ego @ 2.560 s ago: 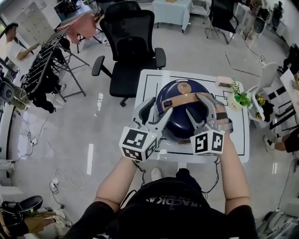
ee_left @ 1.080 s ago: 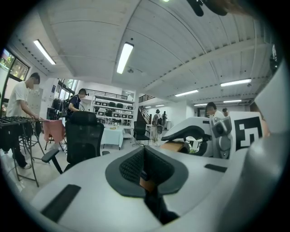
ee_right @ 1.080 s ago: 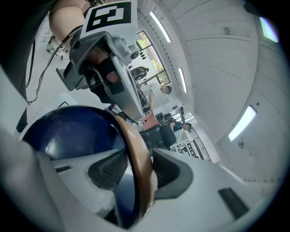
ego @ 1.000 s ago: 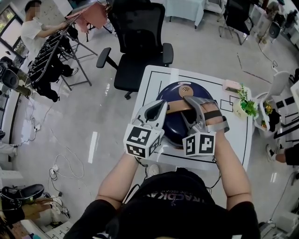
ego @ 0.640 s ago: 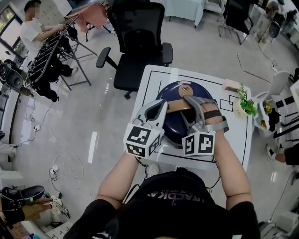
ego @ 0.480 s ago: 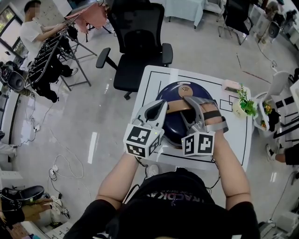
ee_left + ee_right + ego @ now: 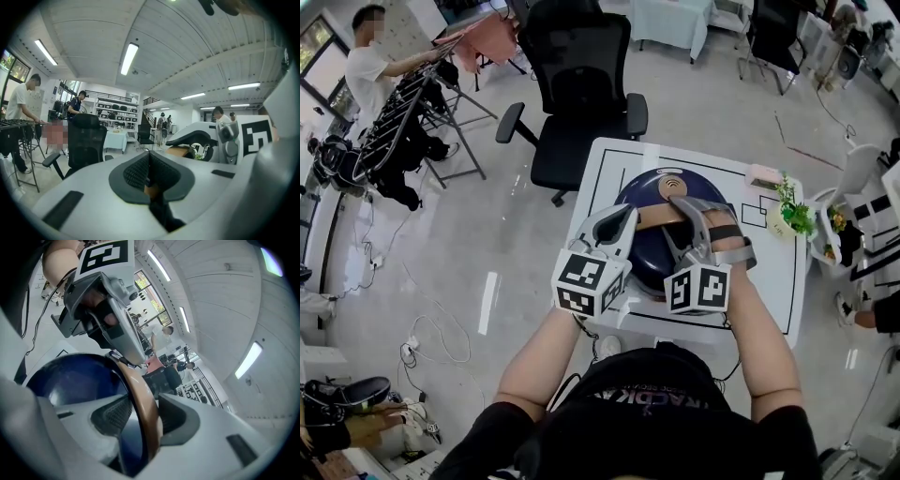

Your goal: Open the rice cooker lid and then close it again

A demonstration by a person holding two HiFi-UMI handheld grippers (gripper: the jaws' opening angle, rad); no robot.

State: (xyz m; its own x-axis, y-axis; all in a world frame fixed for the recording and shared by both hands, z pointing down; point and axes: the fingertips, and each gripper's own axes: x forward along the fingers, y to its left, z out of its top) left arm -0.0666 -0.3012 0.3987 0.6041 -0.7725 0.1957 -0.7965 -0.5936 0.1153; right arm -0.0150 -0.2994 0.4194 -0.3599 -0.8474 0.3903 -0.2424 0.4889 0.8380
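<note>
A dark blue rice cooker [image 7: 649, 255] with its lid down stands on a white table [image 7: 769, 281]. A tan handle [image 7: 661, 216] arches over the lid. My right gripper [image 7: 682, 223] reaches over the cooker's top and is shut on that handle [image 7: 140, 399], one pad on each side of the tan band [image 7: 140, 420]. My left gripper [image 7: 626, 214] is shut, its tips at the handle's left end. In the left gripper view its jaws [image 7: 150, 176] meet, with only a tan sliver showing low behind them. The cooker's blue lid [image 7: 79, 380] fills the right gripper view.
A potted plant [image 7: 787, 202] and a small pink item [image 7: 762, 175] sit at the table's far right. A black office chair [image 7: 581, 103] stands just beyond the table. A drying rack [image 7: 403, 122] with a person [image 7: 370, 75] beside it is at the far left.
Since the earliest frame my left gripper's jaws have closed and my right gripper has settled on the handle. Over the last second both grippers hold still; only the head view drifts slightly.
</note>
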